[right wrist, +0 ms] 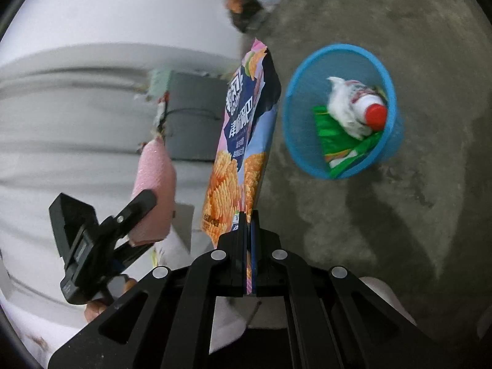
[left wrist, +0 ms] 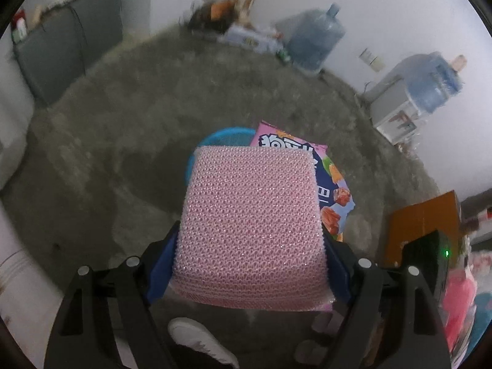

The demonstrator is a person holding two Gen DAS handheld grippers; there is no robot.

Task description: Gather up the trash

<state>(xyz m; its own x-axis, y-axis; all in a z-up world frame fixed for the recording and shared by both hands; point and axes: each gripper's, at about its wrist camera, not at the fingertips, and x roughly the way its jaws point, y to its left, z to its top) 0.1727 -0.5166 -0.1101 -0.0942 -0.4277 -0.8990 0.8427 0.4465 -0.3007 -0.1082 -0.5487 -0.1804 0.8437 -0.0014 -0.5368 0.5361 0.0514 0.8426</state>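
My left gripper (left wrist: 250, 240) is shut on a wide pink mesh sponge (left wrist: 252, 221), which fills the middle of the left wrist view and hides most of the blue mesh bin (left wrist: 221, 136) on the floor beyond. My right gripper (right wrist: 247, 224) is shut on the bottom edge of a pink and navy snack bag (right wrist: 243, 141) that stands upright, to the left of the blue bin (right wrist: 338, 46). Inside the bin lie a white bottle with a red cap (right wrist: 366, 107) and a green wrapper (right wrist: 335, 135). The left gripper (right wrist: 138, 221) with the sponge (right wrist: 153, 184) shows left of the bag. The bag's top (left wrist: 332, 181) pokes out behind the sponge.
The floor is bare grey concrete (left wrist: 123, 141). Two blue water jugs (left wrist: 313, 40) (left wrist: 430, 83) stand by the far wall, with a pile of clutter (left wrist: 221, 15) between them and a grey cabinet (left wrist: 67, 49). A brown cardboard box (left wrist: 424, 224) is at right. A white shoe (left wrist: 200, 341) is below.
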